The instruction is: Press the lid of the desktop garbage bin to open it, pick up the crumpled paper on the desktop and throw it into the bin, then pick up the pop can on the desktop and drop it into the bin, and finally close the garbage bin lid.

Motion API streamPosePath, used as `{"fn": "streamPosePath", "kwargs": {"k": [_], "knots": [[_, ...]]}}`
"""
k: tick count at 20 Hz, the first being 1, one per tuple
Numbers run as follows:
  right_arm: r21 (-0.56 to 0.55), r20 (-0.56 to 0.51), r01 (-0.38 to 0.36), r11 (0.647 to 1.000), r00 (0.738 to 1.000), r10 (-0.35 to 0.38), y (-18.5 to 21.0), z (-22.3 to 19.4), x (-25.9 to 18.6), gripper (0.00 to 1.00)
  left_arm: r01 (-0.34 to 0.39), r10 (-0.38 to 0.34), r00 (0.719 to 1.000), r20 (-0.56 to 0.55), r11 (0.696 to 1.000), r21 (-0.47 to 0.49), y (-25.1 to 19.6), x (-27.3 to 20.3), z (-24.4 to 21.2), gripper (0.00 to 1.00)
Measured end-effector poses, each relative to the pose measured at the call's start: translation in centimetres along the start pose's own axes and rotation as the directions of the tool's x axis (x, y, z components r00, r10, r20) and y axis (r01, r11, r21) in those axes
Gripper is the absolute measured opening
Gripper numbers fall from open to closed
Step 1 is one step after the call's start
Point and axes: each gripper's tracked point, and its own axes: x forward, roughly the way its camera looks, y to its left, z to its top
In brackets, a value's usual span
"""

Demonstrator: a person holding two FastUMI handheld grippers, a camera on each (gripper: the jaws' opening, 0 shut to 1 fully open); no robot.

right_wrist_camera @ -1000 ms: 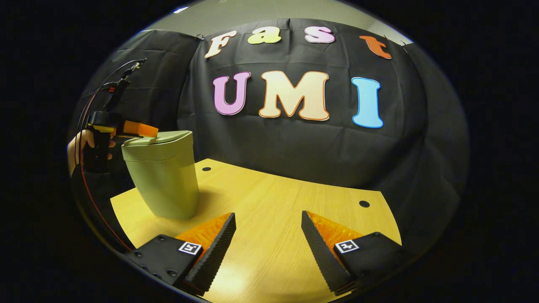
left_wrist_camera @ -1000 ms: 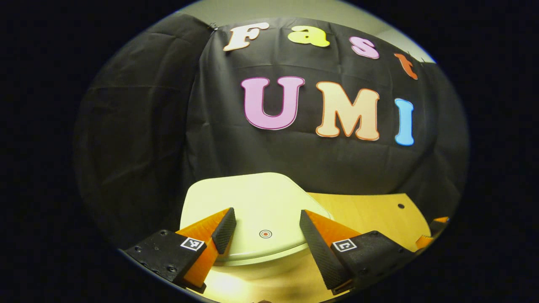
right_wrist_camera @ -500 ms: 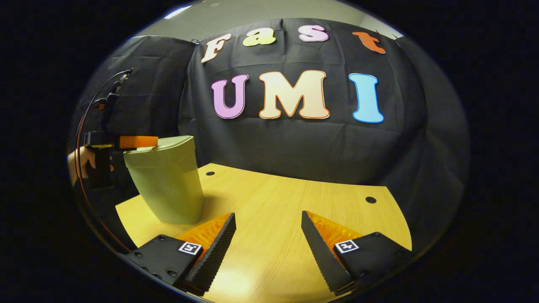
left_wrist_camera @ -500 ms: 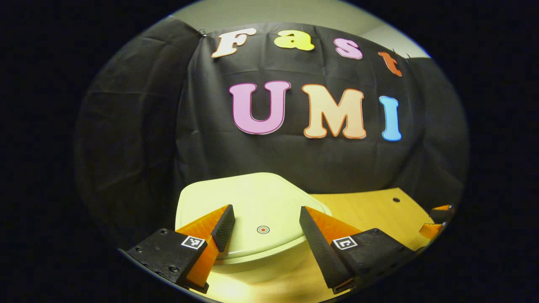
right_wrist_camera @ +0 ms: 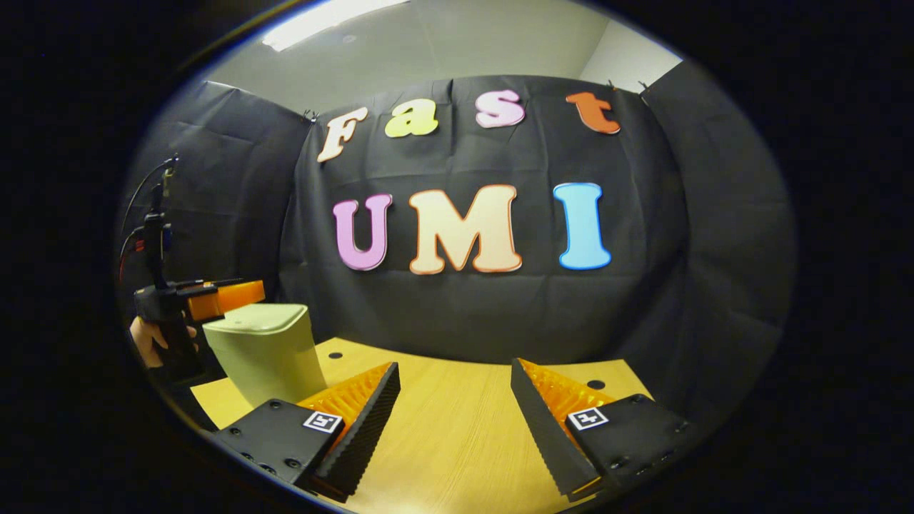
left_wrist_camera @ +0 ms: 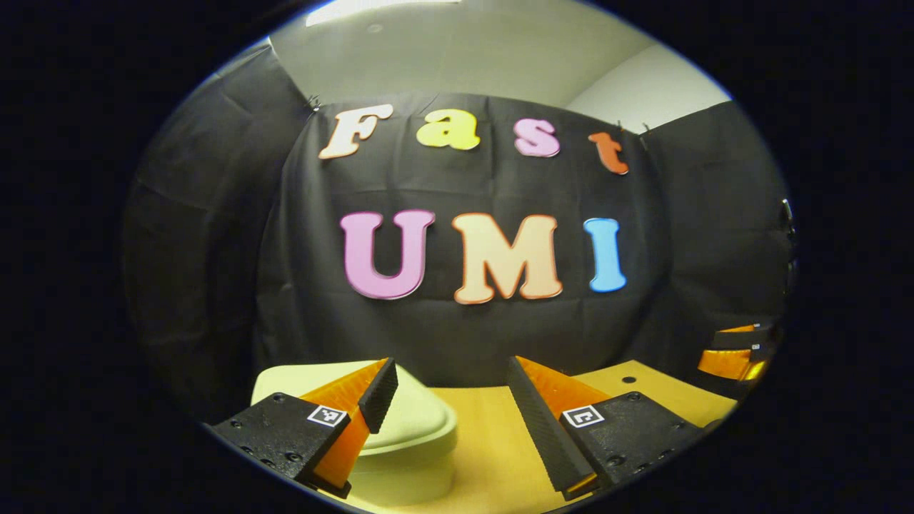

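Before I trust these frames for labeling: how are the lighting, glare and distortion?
Left gripper view: dim booth, pale bin bright, table evenly lit, wall cloth bulged by fisheye. Right gripper view: ceiling light blown out, soft glare on the table, edges darkened.

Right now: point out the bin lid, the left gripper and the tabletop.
bin lid (right_wrist_camera: 260,318), right gripper view, top face.
left gripper (left_wrist_camera: 450,385), left gripper view, midway between its fingertips.
tabletop (right_wrist_camera: 457,428), right gripper view, bare wood between the fingers.

You had one pale green plastic garbage bin (right_wrist_camera: 265,350) with closed lid, one light wooden desktop (right_wrist_camera: 457,428) with two dark round holes (right_wrist_camera: 595,384), and two grippers (right_wrist_camera: 455,414) (left_wrist_camera: 450,414).
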Motion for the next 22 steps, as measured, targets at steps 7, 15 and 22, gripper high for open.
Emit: {"fn": "streamPosePath", "kwargs": {"k": [7, 15, 22], "knots": [[0.023, 0.102, 0.061, 0.998, 0.993, -0.063, -1.2, 3.4, -2.8, 0.98, 0.167, -0.165, 0.985, 0.042, 0.985, -0.048, -10.0, -0.8, 0.6, 0.95], [0.021, 0.147, 0.104, 0.994, 0.983, -0.106, -1.8, 4.5, -5.3, 0.98, 0.210, -0.209, 0.978, 0.022, 0.971, -0.112, -12.3, -1.1, 0.3, 0.94], [0.029, 0.163, 0.115, 0.993, 0.980, -0.119, -2.0, 4.9, -6.1, 0.98, 0.257, -0.258, 0.966, 0.002, 0.960, -0.107, -14.0, -1.9, -0.2, 0.94]]}}
